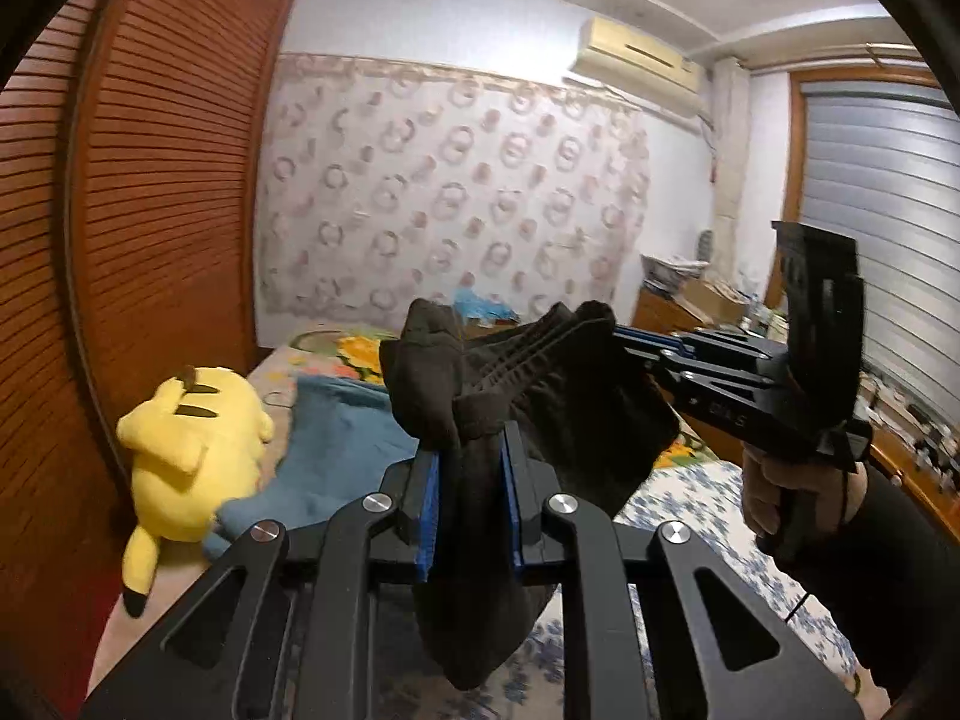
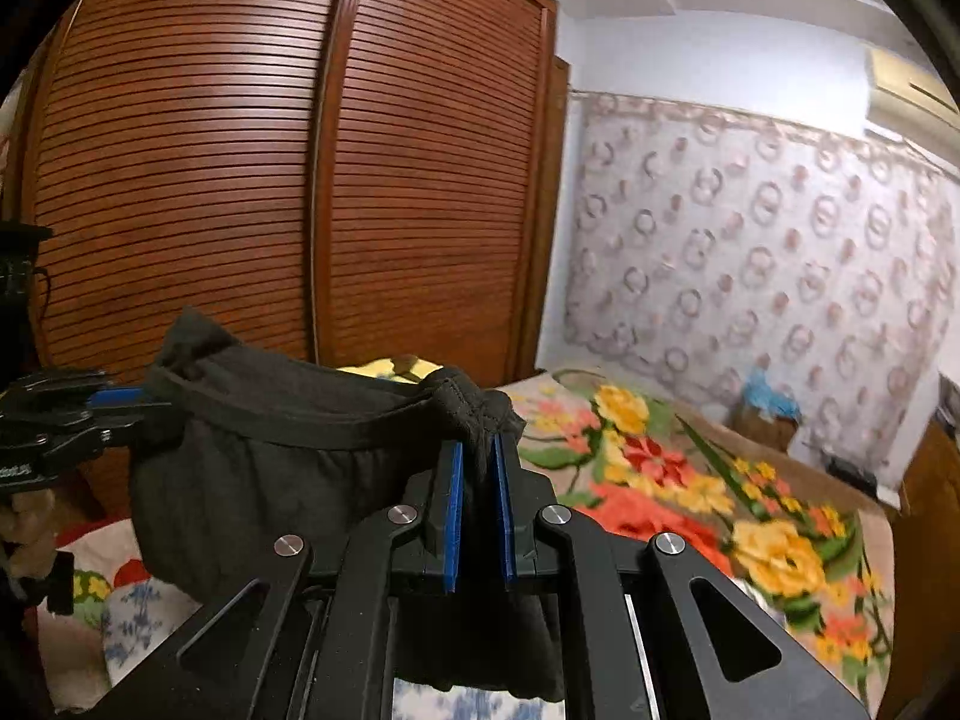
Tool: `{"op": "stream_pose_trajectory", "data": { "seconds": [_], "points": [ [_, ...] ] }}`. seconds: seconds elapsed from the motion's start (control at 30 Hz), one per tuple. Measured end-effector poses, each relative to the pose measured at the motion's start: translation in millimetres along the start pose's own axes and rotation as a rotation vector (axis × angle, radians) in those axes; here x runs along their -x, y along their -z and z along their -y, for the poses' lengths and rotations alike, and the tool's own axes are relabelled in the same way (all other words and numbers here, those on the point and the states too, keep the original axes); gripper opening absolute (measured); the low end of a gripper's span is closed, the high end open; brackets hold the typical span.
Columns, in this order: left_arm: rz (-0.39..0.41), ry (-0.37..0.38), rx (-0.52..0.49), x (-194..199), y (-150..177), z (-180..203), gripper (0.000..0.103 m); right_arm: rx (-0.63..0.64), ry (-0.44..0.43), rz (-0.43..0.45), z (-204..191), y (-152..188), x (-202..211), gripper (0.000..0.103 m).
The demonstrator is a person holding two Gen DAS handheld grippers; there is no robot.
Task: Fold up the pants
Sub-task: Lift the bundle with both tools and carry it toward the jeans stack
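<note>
In the left wrist view, the left gripper (image 1: 471,450) is clamped on a bunched fold of one pair of dark pants (image 1: 540,396), the soft matte cloth squeezed between its two blue-lined fingers (image 1: 427,510). The pants are lifted above the bed (image 1: 690,516), stretched roughly level from this grip across to the right gripper (image 1: 606,339), which comes in from the right with its jaws drawn together on the other end of the fabric; a hand (image 1: 780,492) holds its handle. A loose part of the cloth hangs down between the left gripper's arms. One yellow plush toy (image 1: 186,450) lies on the bed beside a blue-grey blanket (image 1: 336,450).

In the right wrist view, the right gripper (image 2: 477,462) pinches a gathered corner of the pants (image 2: 288,456) — the ribbed waistband runs as a sagging band leftward to the left gripper (image 2: 138,405), also closed on cloth. The long axis of the garment lies along this band, with the body drooping below in a pouch. Behind stands a wardrobe (image 2: 300,168) with two slatted wooden doors, and a floral blanket (image 2: 690,492) covers the bed.
</note>
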State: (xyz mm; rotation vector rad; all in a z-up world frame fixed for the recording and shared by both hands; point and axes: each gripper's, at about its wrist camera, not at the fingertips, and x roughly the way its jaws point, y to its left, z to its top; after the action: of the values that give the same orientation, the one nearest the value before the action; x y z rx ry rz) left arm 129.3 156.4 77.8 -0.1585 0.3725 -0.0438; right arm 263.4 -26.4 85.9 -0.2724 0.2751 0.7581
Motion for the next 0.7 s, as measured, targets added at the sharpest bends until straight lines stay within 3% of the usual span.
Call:
{"op": "stream_pose_trajectory", "data": {
  "seconds": [0.4,0.7],
  "points": [
    [-0.003,-0.043,0.085,-23,15,-43,0.019,-0.052,-0.14,-0.062,47,-9,-115,0.01],
    [-0.046,-0.115,0.119,-28,27,-66,0.02,-0.01,-0.196,-0.106,37,-12,-169,0.01]
  ]
}}
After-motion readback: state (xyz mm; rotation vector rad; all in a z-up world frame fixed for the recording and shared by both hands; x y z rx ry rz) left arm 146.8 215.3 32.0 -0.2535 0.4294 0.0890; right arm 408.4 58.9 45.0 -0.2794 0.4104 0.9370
